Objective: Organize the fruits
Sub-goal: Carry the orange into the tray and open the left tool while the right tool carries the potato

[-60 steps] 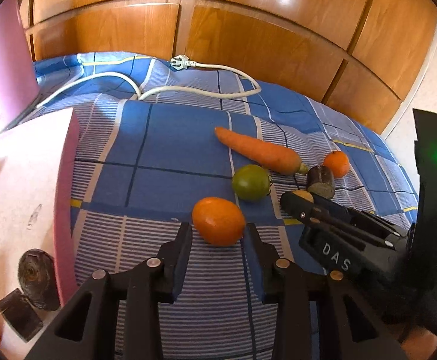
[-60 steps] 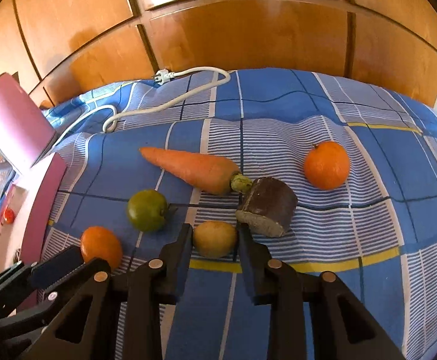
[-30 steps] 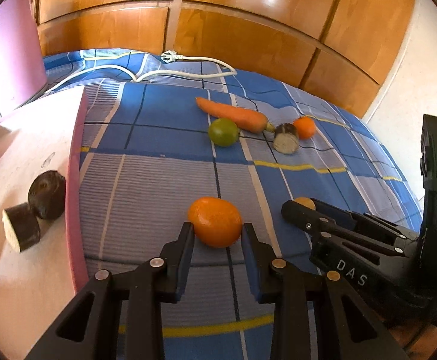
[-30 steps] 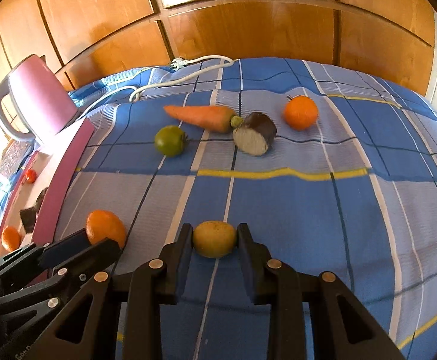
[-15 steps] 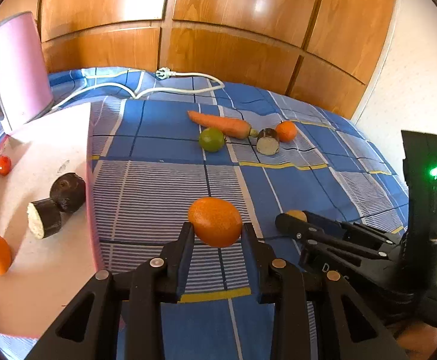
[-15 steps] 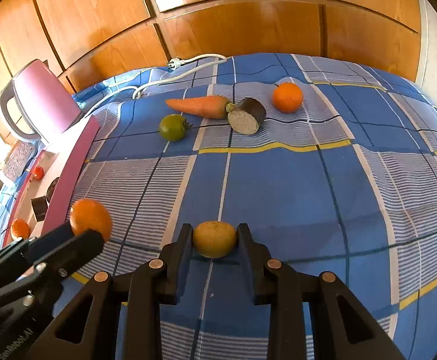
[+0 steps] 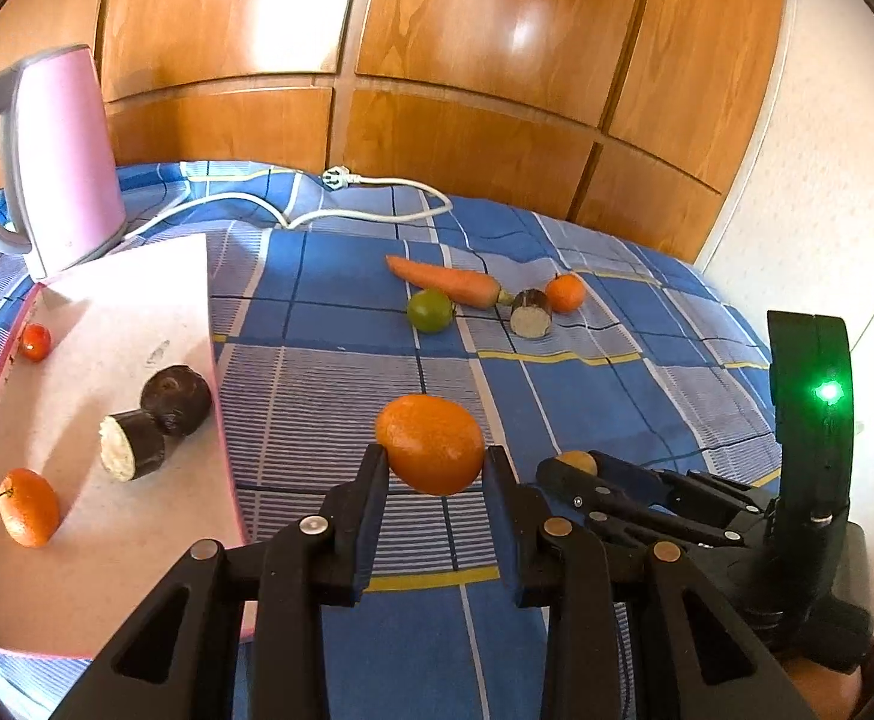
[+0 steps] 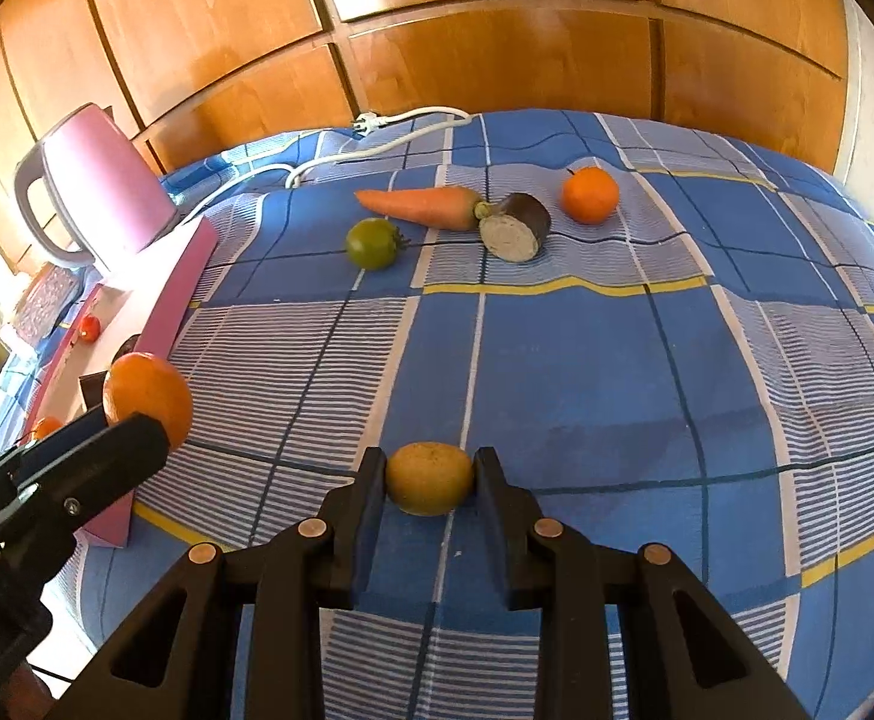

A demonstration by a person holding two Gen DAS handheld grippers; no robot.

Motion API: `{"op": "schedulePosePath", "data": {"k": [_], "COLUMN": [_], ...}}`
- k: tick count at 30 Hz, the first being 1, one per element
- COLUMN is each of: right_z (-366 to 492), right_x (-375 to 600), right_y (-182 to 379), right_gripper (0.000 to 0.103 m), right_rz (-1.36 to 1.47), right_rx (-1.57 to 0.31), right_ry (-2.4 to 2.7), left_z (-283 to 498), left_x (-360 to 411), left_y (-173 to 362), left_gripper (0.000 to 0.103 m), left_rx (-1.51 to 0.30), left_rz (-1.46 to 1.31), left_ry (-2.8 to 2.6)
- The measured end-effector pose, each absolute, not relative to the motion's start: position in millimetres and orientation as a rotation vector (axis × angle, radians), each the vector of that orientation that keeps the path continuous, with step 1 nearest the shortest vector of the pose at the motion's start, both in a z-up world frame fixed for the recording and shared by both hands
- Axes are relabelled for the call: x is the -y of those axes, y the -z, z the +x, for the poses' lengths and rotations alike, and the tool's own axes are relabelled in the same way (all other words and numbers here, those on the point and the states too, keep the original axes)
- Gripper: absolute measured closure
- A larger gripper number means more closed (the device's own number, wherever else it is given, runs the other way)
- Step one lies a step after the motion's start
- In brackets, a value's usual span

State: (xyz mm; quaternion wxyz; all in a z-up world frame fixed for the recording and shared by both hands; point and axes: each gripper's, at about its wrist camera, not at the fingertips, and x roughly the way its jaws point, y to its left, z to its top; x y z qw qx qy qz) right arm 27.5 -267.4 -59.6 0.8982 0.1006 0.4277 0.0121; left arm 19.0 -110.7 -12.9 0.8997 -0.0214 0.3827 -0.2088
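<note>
Left wrist view: we see the blue plaid cloth covering the whole work surface, with wood panelling behind it. At the far left stands a pink kettle, its white cord trailing across the cloth. Beside the kettle we note the pink tray, holding a dark round vegetable touching a cut dark piece, a tangerine near the front edge, and a small red tomato toward the back.

We hold the left gripper clamped on a large orange, raised above the cloth just right of the tray's edge. The right gripper is likewise clamped on a small yellow-brown fruit, above the cloth near its front; in the left wrist view only a sliver of this fruit shows.

Far across the cloth, well apart from both grippers, we log a cluster: a carrot, its stem end touching a cut eggplant piece; a green tomato just in front of the carrot; a second tangerine just right of the eggplant piece.
</note>
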Motion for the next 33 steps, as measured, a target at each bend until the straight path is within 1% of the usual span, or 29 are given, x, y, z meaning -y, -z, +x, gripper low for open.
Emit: {"op": "schedulePosePath", "data": {"k": [16, 24, 33], "right_z": [30.4, 33.4, 42.1], "right_x": [228.4, 205.1, 154.8], "right_y": [40.1, 31.4, 19.7], "right_gripper": [0.073, 0.073, 0.073], "right_rz": [0.141, 0.136, 0.070], "right_rx": [-0.858, -0.858, -0.844], "right_ry": [-0.119, -0.202, -0.341], "left_z": [16.3, 24.1, 37.3], "left_x": [69.8, 28.1, -29.6], "left_y": [-2.3, -8.6, -5.9], "left_gripper": [0.071, 0.071, 0.071], "left_rx": [-0.748, -0.723, -0.717], "left_rz": [-0.104, -0.149, -0.192], "left_ry": [0.364, 0.276, 0.135]}}
